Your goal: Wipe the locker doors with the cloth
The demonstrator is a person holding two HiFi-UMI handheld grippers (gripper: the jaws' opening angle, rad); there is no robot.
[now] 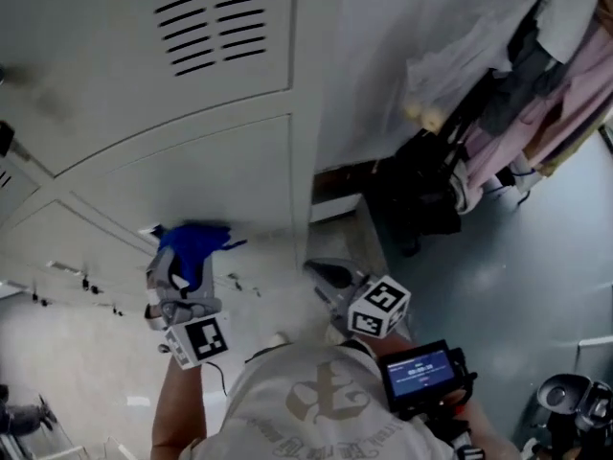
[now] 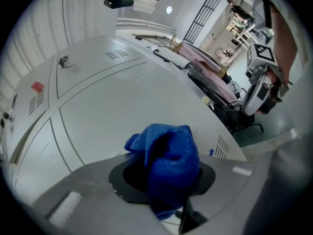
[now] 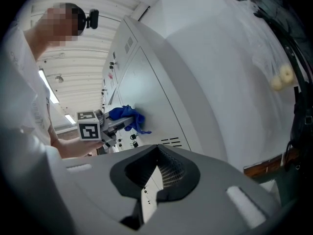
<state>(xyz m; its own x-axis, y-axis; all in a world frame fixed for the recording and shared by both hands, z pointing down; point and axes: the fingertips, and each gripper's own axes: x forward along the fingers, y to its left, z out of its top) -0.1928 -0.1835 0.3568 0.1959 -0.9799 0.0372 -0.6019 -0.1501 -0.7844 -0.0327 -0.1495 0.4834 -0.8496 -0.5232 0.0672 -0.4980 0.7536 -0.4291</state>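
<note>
A crumpled blue cloth [image 1: 194, 244] is clamped in my left gripper [image 1: 180, 268], held up to a light grey locker door [image 1: 220, 175]; whether it touches I cannot tell. In the left gripper view the cloth [image 2: 168, 158] bulges out between the jaws of the left gripper [image 2: 166, 182], with the locker doors [image 2: 112, 97] beyond. My right gripper [image 1: 322, 274] hangs shut and holds nothing, right of the cloth by the locker bank's end. In the right gripper view the right gripper [image 3: 155, 180] faces the lockers, where the cloth [image 3: 126, 116] and the left gripper's marker cube [image 3: 89, 126] show.
Vent slots [image 1: 211, 22] sit in the upper door, and small latches [image 1: 239, 283] run along the lower doors. Clothes hang on a rack [image 1: 536, 75] at the right above a dark bag [image 1: 421, 195]. A small lit screen [image 1: 421, 370] sits by my right hand.
</note>
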